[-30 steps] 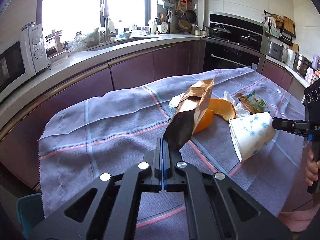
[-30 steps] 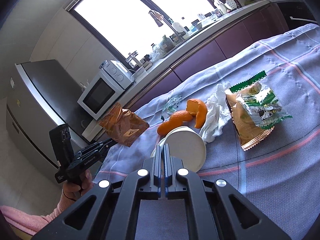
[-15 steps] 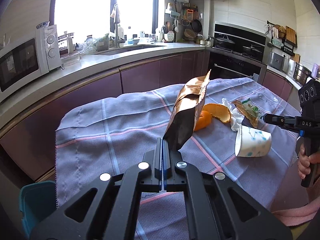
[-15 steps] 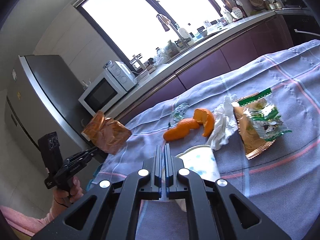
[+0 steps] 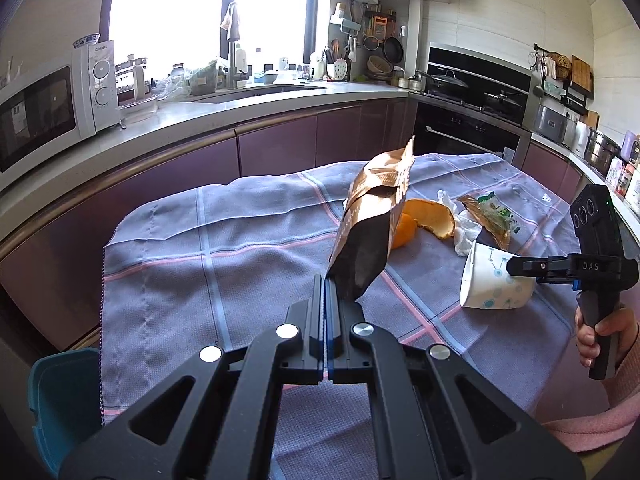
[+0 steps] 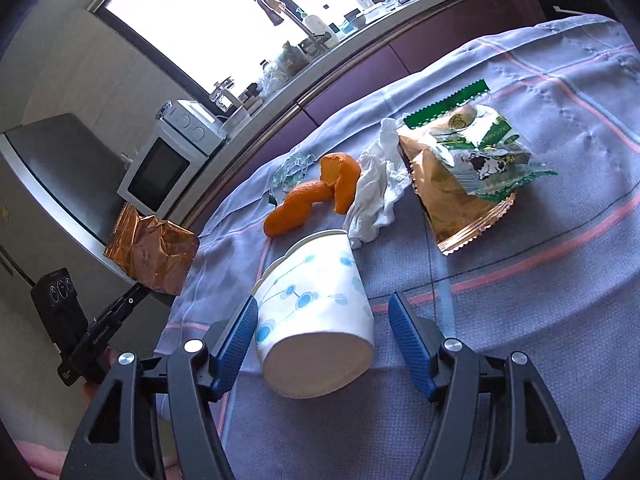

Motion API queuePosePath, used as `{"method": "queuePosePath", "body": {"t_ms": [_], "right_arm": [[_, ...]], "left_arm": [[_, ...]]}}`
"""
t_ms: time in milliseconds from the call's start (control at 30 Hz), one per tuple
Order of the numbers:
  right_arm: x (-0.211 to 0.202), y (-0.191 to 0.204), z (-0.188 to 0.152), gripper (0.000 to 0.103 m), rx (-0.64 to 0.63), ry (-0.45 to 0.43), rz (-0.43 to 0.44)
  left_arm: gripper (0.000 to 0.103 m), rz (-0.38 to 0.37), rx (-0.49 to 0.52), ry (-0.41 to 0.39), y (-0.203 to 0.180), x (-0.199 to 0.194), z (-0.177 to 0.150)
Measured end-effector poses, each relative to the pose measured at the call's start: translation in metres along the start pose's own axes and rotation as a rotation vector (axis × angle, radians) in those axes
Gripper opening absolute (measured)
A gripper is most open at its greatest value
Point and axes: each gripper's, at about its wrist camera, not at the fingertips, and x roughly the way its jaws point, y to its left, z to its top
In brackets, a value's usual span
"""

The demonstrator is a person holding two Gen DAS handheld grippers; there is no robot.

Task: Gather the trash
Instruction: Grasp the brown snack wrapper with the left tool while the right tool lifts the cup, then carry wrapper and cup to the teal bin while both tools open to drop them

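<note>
My left claw (image 5: 326, 280) is clamped tight on the bottom corner of a crumpled copper-coloured foil snack bag (image 5: 374, 228), which it holds up in the air above the bench (image 5: 248, 248). My right claw (image 6: 322, 320) has its jaws opening, with the paper cup (image 6: 316, 304) lying on its side between the blue pads (image 6: 408, 340); I see a clear gap on the right pad's side, while the left pad sits just beside the cup wall, and I cannot tell whether it touches. The cup's base faces my right camera and its rim points away toward the other trash. Just past the rim lies a crumpled white tissue (image 6: 376, 184), with pieces of orange peel (image 6: 316, 196) to its left and a green-and-gold snack wrapper (image 6: 464, 176) to its right, all on the lilac checked cloth covering the bench. A teal bin (image 5: 64, 400) shows at the lower left of my left view, beside the bench edge.
</note>
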Motion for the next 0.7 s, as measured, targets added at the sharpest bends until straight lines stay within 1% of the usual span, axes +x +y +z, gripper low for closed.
{"method": "queuePosePath", "body": {"t_ms": [33, 133, 433, 700], "right_arm": [[0.0, 0.001, -0.001, 0.055, 0.0, 0.005, 0.011], [-0.001, 0.007, -0.003, 0.055, -0.027, -0.003, 0.001], [0.004, 0.041, 0.001, 0.054, -0.085, -0.009, 0.086], [0.029, 0.083, 0.006, 0.055, -0.172, 0.039, 0.169]], "left_arm": [[0.001, 0.002, -0.001, 0.0, 0.0, 0.0, 0.0], [0.001, 0.007, -0.009, -0.001, 0.001, -0.003, -0.002], [0.001, 0.026, -0.037, -0.021, 0.012, -0.02, -0.01], [0.001, 0.095, -0.083, -0.051, 0.038, -0.052, -0.021]]}}
